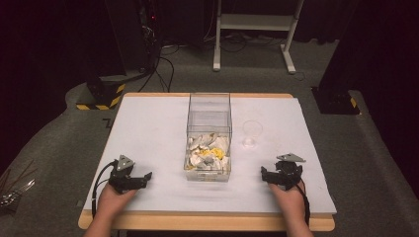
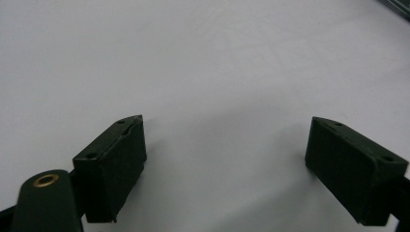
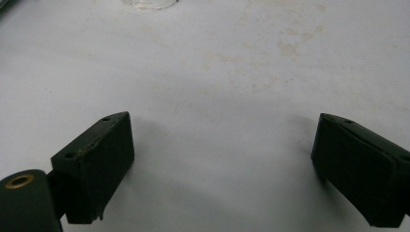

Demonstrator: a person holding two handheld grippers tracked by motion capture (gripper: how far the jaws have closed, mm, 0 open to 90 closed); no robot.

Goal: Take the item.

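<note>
Both grippers sit low on the white table top (image 1: 148, 128), one on each side of the clear plastic bin (image 1: 209, 136) that stands at the middle of the table. The left gripper (image 1: 146, 176) rests to the left of the bin's near end, well apart from it, held by the left hand (image 1: 112, 200) at the table's near edge. In the left gripper view its two black jaws are spread wide, with bare white surface between them and nothing gripped. The right gripper (image 1: 264, 174) lies to the right of the bin's near end, the right hand (image 1: 289, 197) behind it. In the right gripper view its jaws are just as wide apart and hold nothing; faint yellowish stains (image 3: 289, 48) mark the table ahead of them. The bin holds a heap of crumpled white and yellow scraps (image 1: 208, 152) at its near end, its far half bare. A clear plastic cup (image 1: 251, 133) stands just right of the bin, beyond the right gripper; its base shows at the top edge of the right gripper view.
</note>
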